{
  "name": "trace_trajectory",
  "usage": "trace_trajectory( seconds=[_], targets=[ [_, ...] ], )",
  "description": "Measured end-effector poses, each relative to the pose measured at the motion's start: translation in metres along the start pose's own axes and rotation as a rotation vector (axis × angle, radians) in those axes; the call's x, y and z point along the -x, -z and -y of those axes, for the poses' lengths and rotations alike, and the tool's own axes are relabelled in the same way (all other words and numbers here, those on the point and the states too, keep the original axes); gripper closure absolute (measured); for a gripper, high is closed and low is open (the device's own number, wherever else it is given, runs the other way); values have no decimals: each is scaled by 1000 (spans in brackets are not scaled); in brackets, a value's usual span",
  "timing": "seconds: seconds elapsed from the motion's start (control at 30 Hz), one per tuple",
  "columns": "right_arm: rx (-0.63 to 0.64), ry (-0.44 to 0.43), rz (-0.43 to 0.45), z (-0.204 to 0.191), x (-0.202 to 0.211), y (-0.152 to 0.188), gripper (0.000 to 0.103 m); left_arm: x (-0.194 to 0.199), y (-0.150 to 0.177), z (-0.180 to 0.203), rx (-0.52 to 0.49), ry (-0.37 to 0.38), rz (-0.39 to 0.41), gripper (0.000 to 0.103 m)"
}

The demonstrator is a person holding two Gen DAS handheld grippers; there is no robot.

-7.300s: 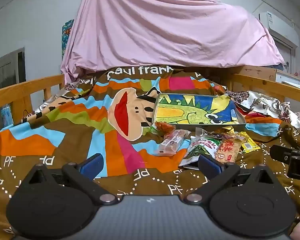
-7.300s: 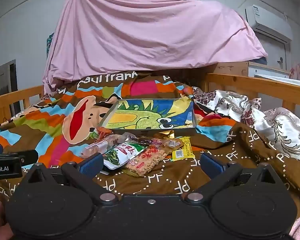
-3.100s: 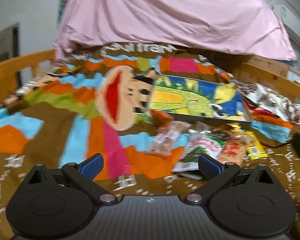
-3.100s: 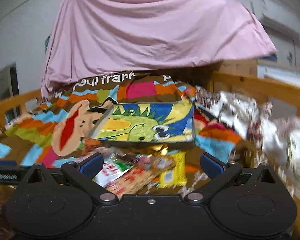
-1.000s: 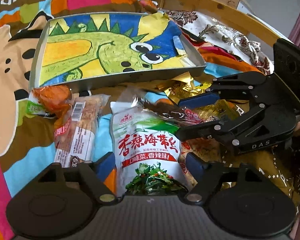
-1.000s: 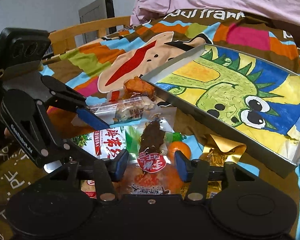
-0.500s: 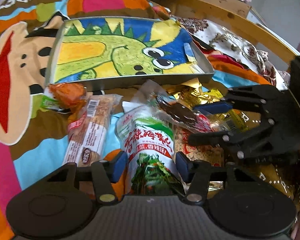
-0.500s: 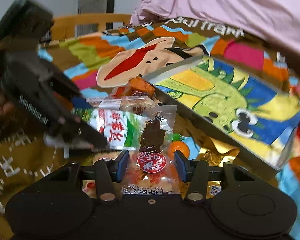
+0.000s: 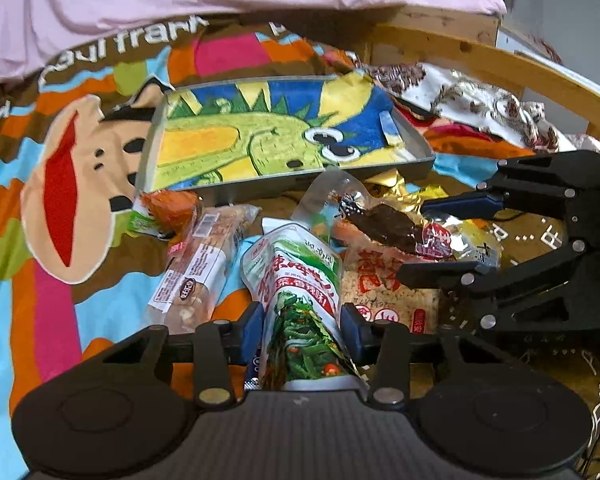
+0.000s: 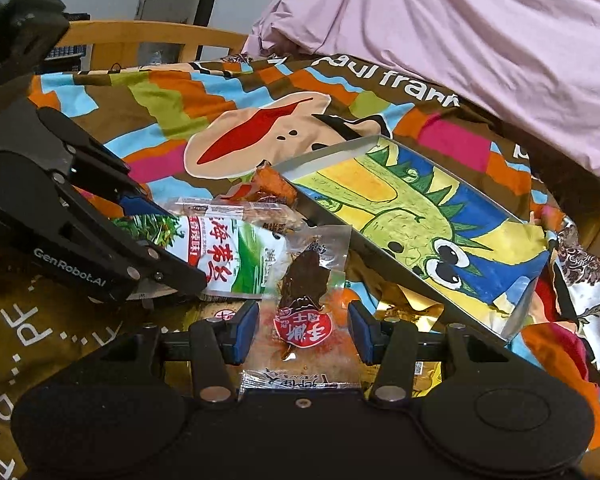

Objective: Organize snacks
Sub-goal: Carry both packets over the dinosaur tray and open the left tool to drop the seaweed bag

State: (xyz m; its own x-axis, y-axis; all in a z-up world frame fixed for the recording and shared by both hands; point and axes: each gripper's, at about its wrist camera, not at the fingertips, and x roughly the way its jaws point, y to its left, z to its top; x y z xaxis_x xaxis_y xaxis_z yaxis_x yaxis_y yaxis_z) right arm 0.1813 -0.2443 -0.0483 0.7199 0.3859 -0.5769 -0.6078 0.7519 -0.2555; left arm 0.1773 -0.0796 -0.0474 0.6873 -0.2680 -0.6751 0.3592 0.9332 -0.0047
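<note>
**Both packets gripped, tray next**

Our left tongs (image 9: 302,326) clamp the green pickled-vegetable pouch (image 9: 300,280); our right tongs (image 10: 302,330) pinch the clear jerky packet (image 10: 306,300). Both sit in the snack pile on the bed, the dinosaur tray (image 9: 416,142) at twelve o'clock. We should lift clear of neighbouring packets before carrying over its rim. A second ago both tongs were wider.
</note>
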Motion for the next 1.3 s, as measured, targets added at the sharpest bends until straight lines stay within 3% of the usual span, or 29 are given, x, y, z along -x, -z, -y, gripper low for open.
trace_trajectory(
  seconds=[0.17, 0.47, 0.8, 1.03, 1.3],
  targets=[
    [-16, 47, 30, 5, 4, -1, 52, 13, 3, 7, 10, -27, 58, 58],
    [-167, 92, 113, 34, 16, -9, 52, 24, -8, 7, 58, -49, 151, 58],
    [-316, 143, 228, 75, 25, -24, 52, 23, -44, 3, 94, -75, 258, 59],
    [-347, 167, 270, 103, 11, -27, 52, 2, -84, -3, 143, -88, 304, 59],
    [-391, 199, 251, 139, -21, -12, 52, -44, -120, -7, 150, -83, 304, 59]
  ],
)
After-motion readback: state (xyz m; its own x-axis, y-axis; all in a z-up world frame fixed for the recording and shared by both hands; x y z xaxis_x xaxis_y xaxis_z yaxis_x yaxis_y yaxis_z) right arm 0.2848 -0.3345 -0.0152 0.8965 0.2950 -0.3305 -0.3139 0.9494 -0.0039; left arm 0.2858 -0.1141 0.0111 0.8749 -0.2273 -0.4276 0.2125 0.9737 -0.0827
